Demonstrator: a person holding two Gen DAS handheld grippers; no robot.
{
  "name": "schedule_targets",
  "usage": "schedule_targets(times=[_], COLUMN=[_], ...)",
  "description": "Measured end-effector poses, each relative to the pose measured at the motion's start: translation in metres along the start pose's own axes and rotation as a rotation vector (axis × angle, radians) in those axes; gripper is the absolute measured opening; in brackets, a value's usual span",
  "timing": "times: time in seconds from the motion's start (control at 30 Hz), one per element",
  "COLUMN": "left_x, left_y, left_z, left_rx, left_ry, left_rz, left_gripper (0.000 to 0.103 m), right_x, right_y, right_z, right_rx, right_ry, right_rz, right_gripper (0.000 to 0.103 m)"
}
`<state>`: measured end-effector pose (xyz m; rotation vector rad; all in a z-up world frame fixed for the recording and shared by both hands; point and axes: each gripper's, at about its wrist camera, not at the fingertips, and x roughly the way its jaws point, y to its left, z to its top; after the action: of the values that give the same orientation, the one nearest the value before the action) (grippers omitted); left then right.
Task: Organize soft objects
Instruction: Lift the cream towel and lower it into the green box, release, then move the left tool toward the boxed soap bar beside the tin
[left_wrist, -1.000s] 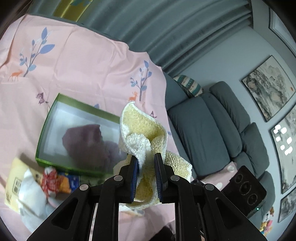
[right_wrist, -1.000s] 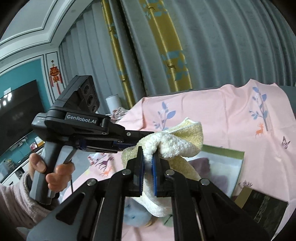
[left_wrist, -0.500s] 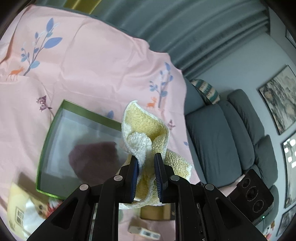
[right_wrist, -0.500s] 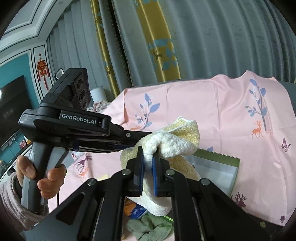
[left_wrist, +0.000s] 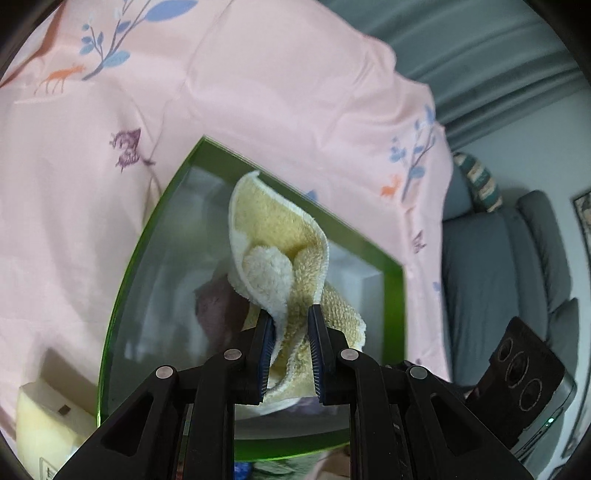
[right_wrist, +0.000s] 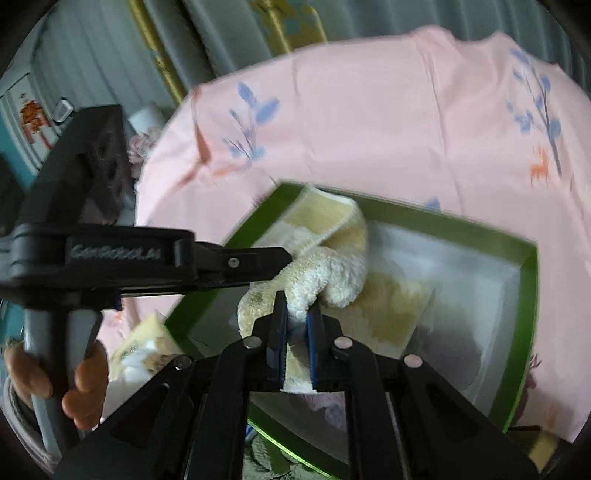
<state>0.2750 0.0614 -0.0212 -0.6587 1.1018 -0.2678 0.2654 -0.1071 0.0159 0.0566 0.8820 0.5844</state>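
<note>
A yellow-and-cream towel is clamped between the nearly closed left tongs, and another fold of it is pinched by the right tongs, whose jaws have just been easing apart slightly. The towel is held above the green-rimmed box. Beyond, a pink printed cloth is spread.

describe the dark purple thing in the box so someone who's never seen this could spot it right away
Find the pink printed sheet and, lying on it, the shallow green-rimmed box with a pale inside. On the box floor lies a crumpled purple cloth, partly hidden behind the yellow towel that both grippers hold over the box. It is the only dark, dull-coloured thing in there; the towel is fluffy, cream and yellow.
</note>
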Motion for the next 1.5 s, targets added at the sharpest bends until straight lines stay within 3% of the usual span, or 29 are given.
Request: schedule_targets(times=[0.3, 0.4, 0.43, 0.5, 0.57, 0.6, 0.83, 1.03, 1.13, 1.5], left_x=[0.013, 0.013, 0.014, 0.014, 0.012, 0.010, -0.002, -0.028, -0.039, -0.066], left_y=[-0.011, -0.016, -0.017, -0.019, -0.019, -0.019, -0.026, -0.039, -0.046, -0.063], left_z=[-0.010, -0.013, -0.014, -0.015, -0.015, -0.015, -0.024, -0.045, -0.054, -0.098], left_rx=[0.082, 0.114, 0.122, 0.137, 0.144, 0.148, 0.218, 0.312, 0.344, 0.458], left_ry=[0.016, 0.007, 0.005, 0.004, -0.009, -0.023, -0.081, -0.192, -0.238, -0.281], left_rz=[0.121, 0.167, 0.178, 0.218, 0.271, 0.277, 0.324, 0.343, 0.348, 0.312], left_gripper=[0.017, 0.017, 0.017, 0.034, 0.082, 0.087, 0.088, 0.088, 0.088, 0.090], right_x=[0.012, 0.011, 0.011, 0.009, 0.002, -0.003, -0.032, -0.072, -0.086, -0.117], right_y=[-0.001, -0.004, -0.004, -0.003, 0.000, 0.001, -0.006, -0.007, -0.003, -0.008], right_z=[-0.013, -0.015, -0.015, -0.015, -0.016, -0.017, -0.024, -0.041, -0.048, -0.089], right_rx=[-0.002, 0.008, 0.009, 0.005, -0.013, -0.028, -0.034, -0.023, -0.036, -0.036], right_ry=[0.077, 0.083, 0.084, 0.081, 0.059, 0.041, -0.040, -0.185, -0.238, -0.284], right_rz=[-0.063, -0.085, -0.089, -0.096, -0.120, -0.140, -0.169, -0.063, -0.057, 0.001], right_gripper=[0.016, 0.033, 0.034, 0.042, 0.055, 0.059, 0.068, 0.070, 0.070, 0.070])
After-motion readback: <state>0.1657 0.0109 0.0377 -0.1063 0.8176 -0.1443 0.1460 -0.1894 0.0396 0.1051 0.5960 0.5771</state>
